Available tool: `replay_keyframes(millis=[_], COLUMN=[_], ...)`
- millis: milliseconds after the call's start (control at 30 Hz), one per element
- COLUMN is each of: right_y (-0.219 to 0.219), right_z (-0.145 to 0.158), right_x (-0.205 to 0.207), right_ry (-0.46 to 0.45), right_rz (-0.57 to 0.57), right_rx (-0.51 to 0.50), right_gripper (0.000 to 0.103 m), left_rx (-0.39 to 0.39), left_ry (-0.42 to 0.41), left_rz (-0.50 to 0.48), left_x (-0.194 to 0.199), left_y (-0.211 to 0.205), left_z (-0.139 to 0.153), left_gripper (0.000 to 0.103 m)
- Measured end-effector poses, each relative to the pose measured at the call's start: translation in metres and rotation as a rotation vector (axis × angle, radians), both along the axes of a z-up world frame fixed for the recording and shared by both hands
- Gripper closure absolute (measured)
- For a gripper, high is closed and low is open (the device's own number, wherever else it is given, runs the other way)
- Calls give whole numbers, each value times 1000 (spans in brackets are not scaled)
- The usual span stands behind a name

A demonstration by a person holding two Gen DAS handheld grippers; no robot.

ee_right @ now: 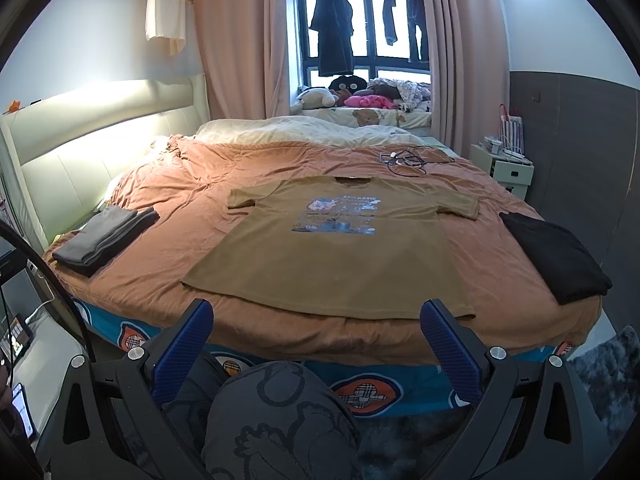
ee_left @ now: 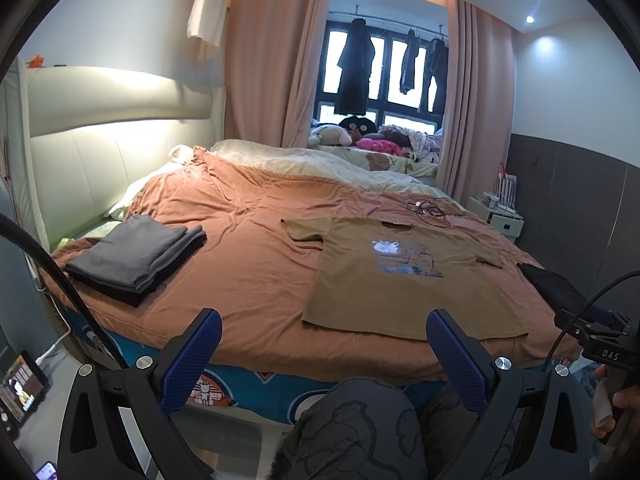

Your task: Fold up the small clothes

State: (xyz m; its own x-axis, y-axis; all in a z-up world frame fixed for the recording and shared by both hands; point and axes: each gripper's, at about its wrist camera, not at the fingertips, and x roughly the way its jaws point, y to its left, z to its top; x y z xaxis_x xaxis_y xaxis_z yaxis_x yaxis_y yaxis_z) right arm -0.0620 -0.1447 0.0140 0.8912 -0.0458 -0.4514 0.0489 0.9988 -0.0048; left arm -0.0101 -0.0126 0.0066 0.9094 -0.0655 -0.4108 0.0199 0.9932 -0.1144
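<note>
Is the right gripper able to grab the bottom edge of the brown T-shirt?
Probably yes. The right gripper is open and points at the brown T-shirt, whose hem lies flat near the bed's front edge with nothing on it or in between.

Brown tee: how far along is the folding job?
Done: a grey folded stack sits on the bed's left. In hand: nothing; the left tongs and right tongs are open, short of the bed edge. Left: the brown tee lies flat, unfolded, print up, sleeves spread. A black garment lies on the right; I cannot tell if it is folded.
</note>
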Motion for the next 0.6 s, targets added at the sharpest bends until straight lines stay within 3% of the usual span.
replay_keyframes(millis=[600], right_y=[2], right_z=[-3], right_x=[12], right_ry=[11], right_rz=[3], right_rx=[-5], right_gripper=[0], left_rx=[-16], left_ry=[2], left_rz=[12], left_x=[0], left_y=[10], left_z=[0], left_gripper=[0])
